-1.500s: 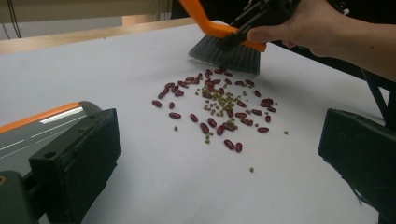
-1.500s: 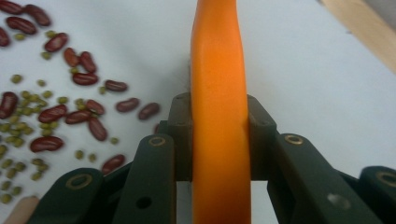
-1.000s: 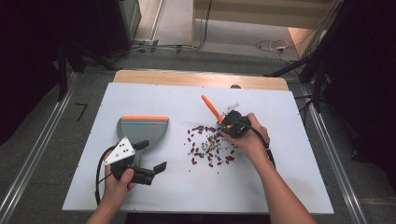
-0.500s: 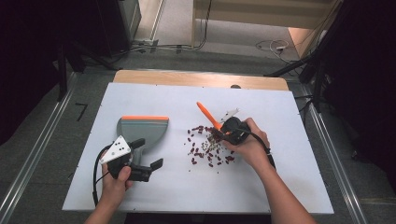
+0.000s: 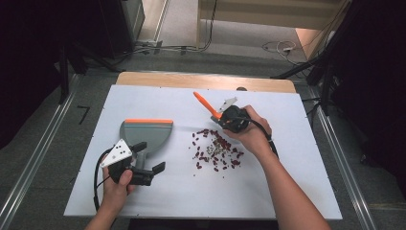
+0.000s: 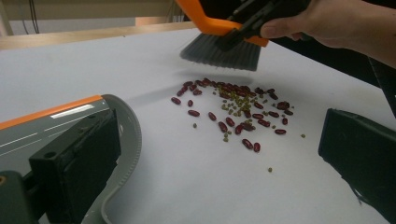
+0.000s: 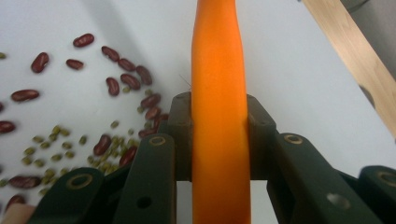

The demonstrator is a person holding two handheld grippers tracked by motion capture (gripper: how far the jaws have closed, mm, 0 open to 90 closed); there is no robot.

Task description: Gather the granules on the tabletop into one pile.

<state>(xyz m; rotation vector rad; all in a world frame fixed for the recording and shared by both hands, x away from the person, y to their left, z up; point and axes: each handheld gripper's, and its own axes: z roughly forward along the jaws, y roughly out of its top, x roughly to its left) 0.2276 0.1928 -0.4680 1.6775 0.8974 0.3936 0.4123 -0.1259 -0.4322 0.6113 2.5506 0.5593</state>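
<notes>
A scatter of red beans and small green beans (image 5: pixel 215 151) lies at the middle of the white table (image 5: pixel 287 191). My right gripper (image 5: pixel 221 119) is shut on the orange handle (image 7: pixel 218 70) of a hand brush. The brush's grey bristles (image 6: pixel 219 51) hang just above the far edge of the beans (image 6: pixel 233 112). A grey dustpan with an orange lip (image 5: pixel 146 134) lies left of the beans. My left gripper (image 5: pixel 152 157) is open at the dustpan's near side. Its left jaw rests against the dustpan (image 6: pixel 60 116) and nothing is gripped between the jaws.
A bare wooden strip (image 5: pixel 206 80) runs along the table's far edge. Metal rails (image 5: pixel 43 153) flank the table on both sides. Cables (image 5: pixel 277 48) lie on the floor beyond it.
My right gripper has lifted the brush and carried it a little toward the far left of the bean scatter. The left gripper and the dustpan have hardly moved.
</notes>
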